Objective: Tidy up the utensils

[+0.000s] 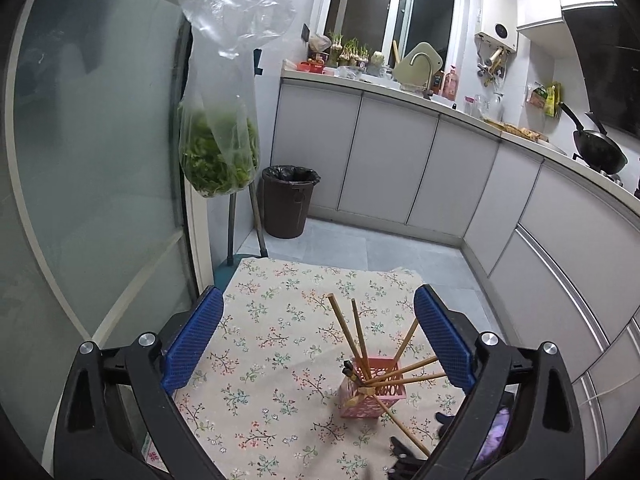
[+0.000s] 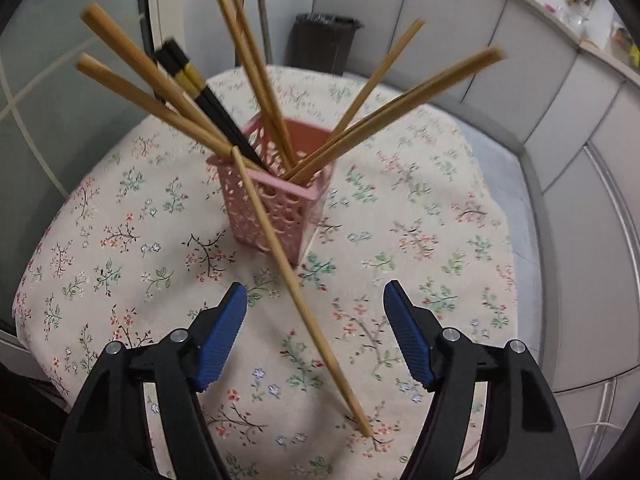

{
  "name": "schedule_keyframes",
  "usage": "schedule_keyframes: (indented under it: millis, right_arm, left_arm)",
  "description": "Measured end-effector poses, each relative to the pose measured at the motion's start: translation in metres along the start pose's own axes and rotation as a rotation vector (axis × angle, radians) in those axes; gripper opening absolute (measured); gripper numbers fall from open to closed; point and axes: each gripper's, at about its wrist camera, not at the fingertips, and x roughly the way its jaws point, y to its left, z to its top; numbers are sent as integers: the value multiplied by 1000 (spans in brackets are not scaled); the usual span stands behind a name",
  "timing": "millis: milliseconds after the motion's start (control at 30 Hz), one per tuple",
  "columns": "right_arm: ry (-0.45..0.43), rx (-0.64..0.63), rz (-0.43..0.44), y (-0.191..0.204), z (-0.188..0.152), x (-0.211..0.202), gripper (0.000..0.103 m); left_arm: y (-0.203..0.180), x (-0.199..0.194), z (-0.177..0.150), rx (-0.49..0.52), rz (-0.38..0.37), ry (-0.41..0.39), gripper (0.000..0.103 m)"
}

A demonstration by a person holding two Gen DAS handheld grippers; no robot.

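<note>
A pink perforated utensil holder (image 2: 276,204) stands on the floral tablecloth (image 2: 120,240) and holds several wooden chopsticks (image 2: 384,116) and a black pair (image 2: 208,100). One wooden chopstick (image 2: 296,292) leans outside against the holder's rim, its lower end on the cloth between my right gripper's jaws. My right gripper (image 2: 316,320) is open and empty, close in front of the holder. My left gripper (image 1: 318,336) is open and empty, above the table; the holder (image 1: 372,394) sits low right in its view, near the right pad (image 1: 444,340).
The small table (image 1: 280,280) stands in a kitchen corner beside a frosted glass door (image 1: 92,160). A brown bin (image 1: 288,200) stands on the floor beyond it. A bag of greens (image 1: 218,152) hangs by the door. Grey cabinets (image 1: 400,160) run along the right.
</note>
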Motion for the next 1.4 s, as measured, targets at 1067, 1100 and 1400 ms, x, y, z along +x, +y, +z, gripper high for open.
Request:
schedule_keyframes:
  millis: [1067,1100,1400]
  right_arm:
    - [-531,407,165,-54,62,-186,7]
    - [-540,416,156,-55,69,-182,7]
    - [-548,455,110,-44,84,-104,11]
  left_arm:
    - [14,-4,6,-47,-26,4,92]
    - [14,-3,6,-47,-23,5,92]
    - [28,16,4,-86,-13,47,92]
